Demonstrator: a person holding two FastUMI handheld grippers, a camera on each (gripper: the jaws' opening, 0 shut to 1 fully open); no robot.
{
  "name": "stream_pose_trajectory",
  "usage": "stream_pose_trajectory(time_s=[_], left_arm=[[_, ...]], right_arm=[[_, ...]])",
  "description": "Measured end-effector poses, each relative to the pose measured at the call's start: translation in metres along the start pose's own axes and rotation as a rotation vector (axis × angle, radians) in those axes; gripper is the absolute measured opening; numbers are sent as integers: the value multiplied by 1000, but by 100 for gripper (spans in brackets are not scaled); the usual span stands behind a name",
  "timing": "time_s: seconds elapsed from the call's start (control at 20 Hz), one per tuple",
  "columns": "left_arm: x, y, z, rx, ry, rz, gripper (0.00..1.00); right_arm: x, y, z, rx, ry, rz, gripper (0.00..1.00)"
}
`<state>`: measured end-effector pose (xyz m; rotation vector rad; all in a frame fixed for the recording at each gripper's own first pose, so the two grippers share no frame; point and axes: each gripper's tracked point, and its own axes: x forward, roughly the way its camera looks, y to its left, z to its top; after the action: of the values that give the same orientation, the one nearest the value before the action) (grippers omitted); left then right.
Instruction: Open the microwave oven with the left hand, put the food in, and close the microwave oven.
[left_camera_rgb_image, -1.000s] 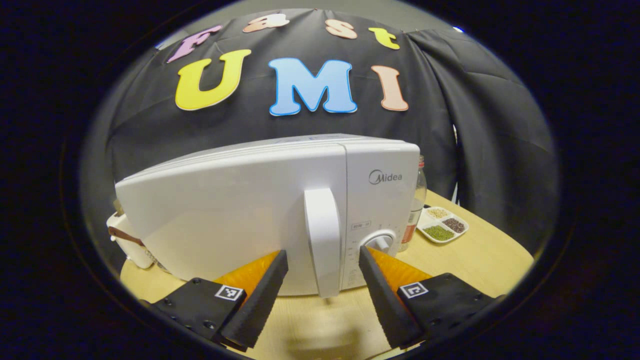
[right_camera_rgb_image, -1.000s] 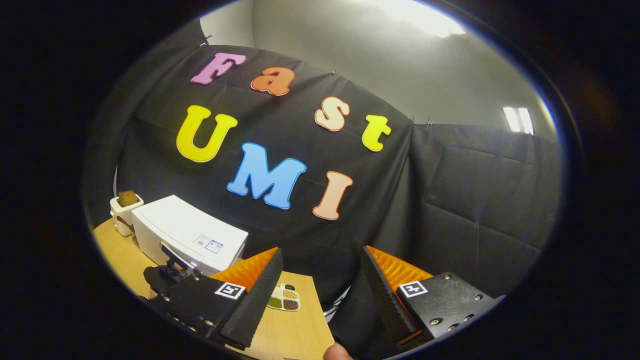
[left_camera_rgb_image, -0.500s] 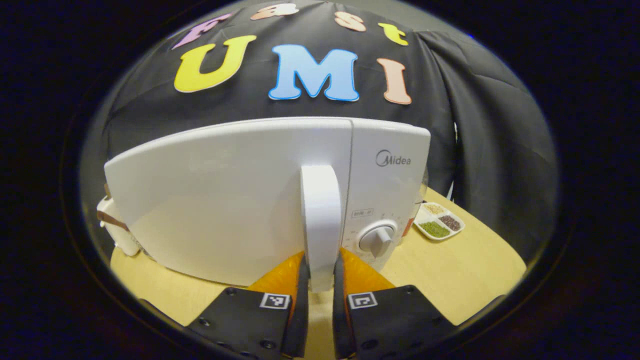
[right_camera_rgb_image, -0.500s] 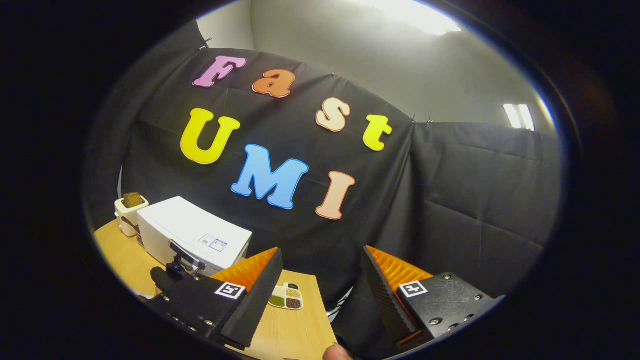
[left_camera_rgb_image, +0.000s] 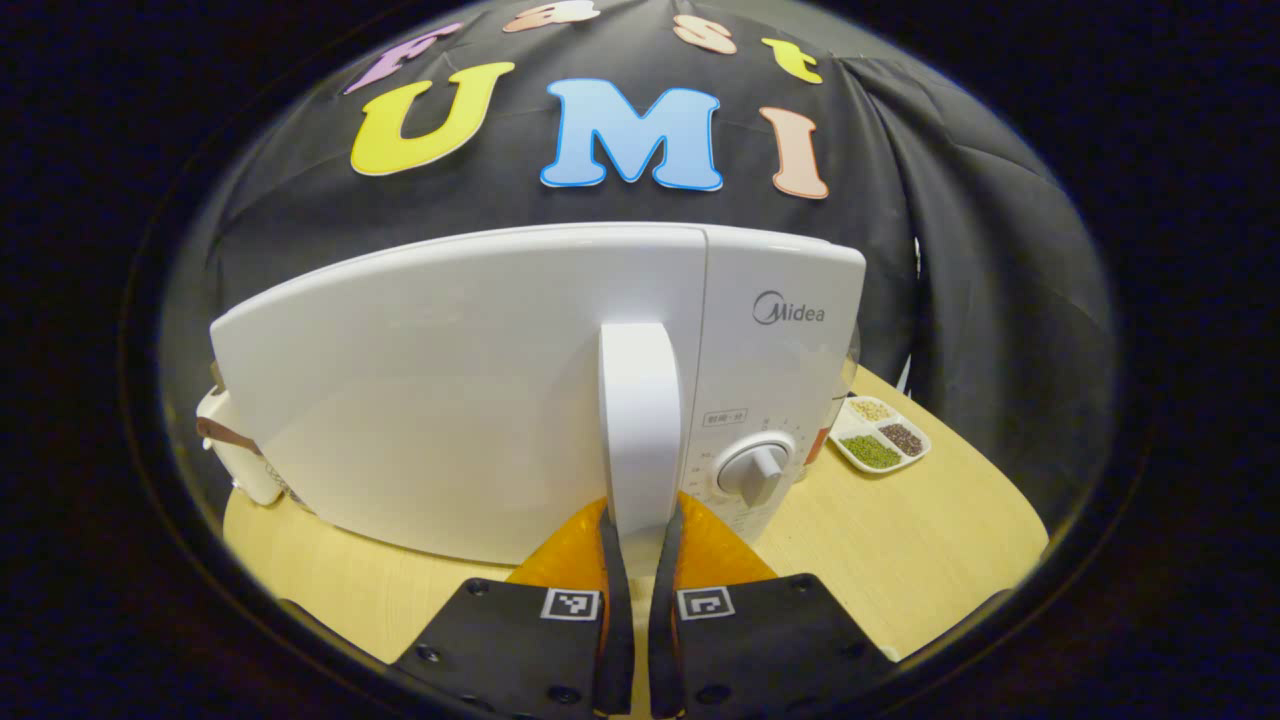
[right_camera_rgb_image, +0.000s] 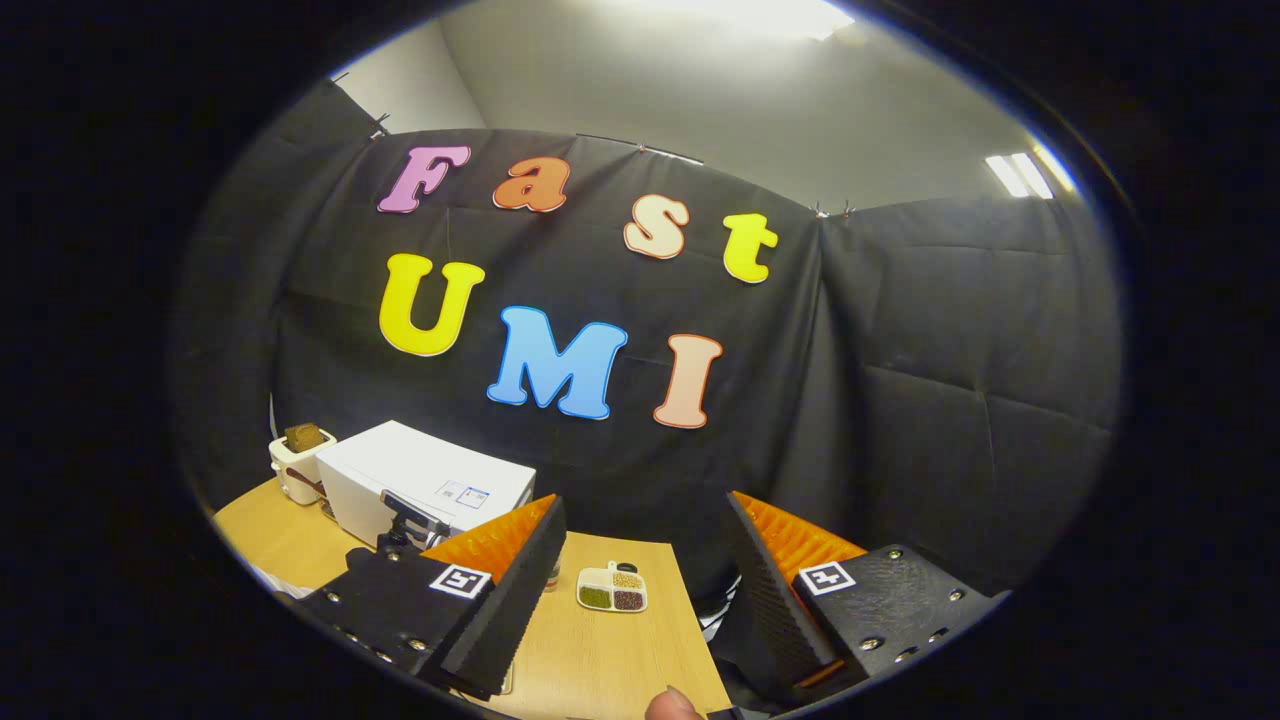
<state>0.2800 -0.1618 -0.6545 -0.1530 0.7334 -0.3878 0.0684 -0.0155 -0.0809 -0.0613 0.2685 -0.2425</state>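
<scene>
Now left claw clamps the microwave handle.

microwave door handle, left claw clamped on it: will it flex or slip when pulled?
The handle looks like thick rigid plastic, so probably little flex. It is smooth and glossy; the left claw grips only its lower end, so slipping is possible. The microwave might slide on the table.

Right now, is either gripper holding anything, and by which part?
The left gripper is clamped on the white microwave oven's vertical white door handle, at its lower end. The right gripper is open, holding nothing.
</scene>
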Motion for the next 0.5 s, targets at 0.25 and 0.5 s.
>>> stream_pose_trajectory(time_s=[0.25, 0.5], left_arm=[[-24, 0, -15, 0, 23, 2, 14], [-116, 27, -63, -23, -48, 76, 14]], right_arm=[[-11, -25, -2, 16, -15, -14, 96], [-8, -25, -3, 51, -31, 23, 96]])
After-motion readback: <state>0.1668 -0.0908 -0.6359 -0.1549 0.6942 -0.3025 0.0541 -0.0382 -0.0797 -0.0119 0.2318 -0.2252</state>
